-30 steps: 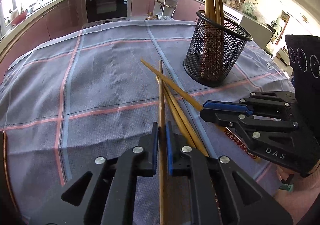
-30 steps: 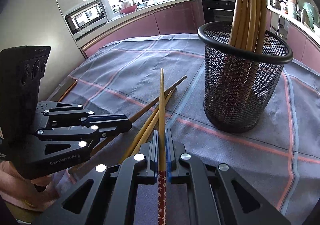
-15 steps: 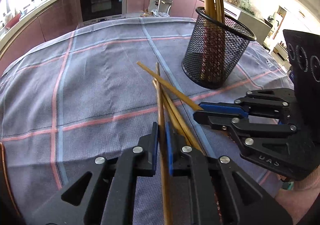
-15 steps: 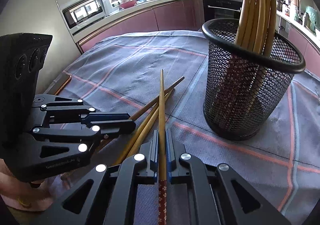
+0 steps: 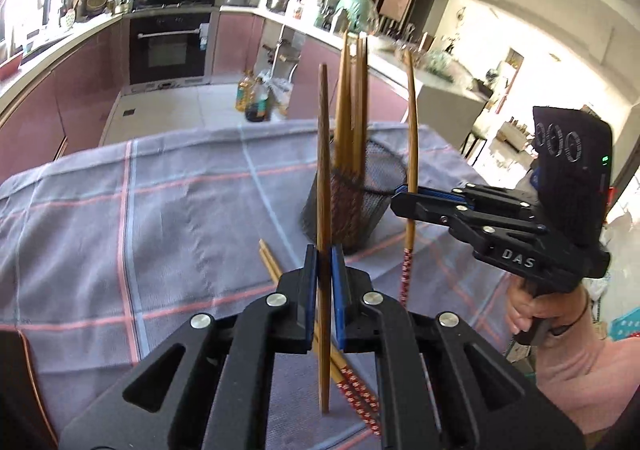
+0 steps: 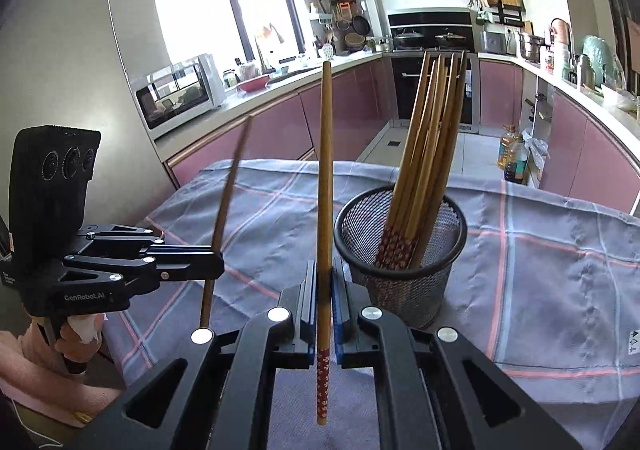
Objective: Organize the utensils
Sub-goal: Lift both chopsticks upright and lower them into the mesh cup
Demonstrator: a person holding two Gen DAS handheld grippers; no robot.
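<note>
Two handheld grippers, each pinching a single wooden chopstick, now hold their sticks clear of a table covered in a grey cloth with pink and blue lines [image 5: 132,209]; a second ago both chopsticks lay flat on that cloth in a crossed heap. The left gripper [image 5: 324,270] has its blue-padded jaws closed narrowly on a plain chopstick [image 5: 323,169], which now stands nearly upright with its lower end hanging free above the cloth. The right gripper [image 6: 325,290], jaws likewise pressed tight, holds a chopstick with a red patterned handle [image 6: 325,177], also raised to near vertical, patterned end down. A black mesh holder [image 6: 400,250] stands on the cloth just beyond both grippers, already carrying a bundle of chopsticks [image 6: 424,153] leaning to one side. Two more loose chopsticks [image 5: 344,374] remain lying on the cloth below the left gripper. A person's hand [image 5: 532,310] grips the right tool's handle. Lifting and tipping both sticks upright suggests each is ready to be carried over the holder's rim and dropped in; the pair on the cloth would be left to collect afterwards
</note>
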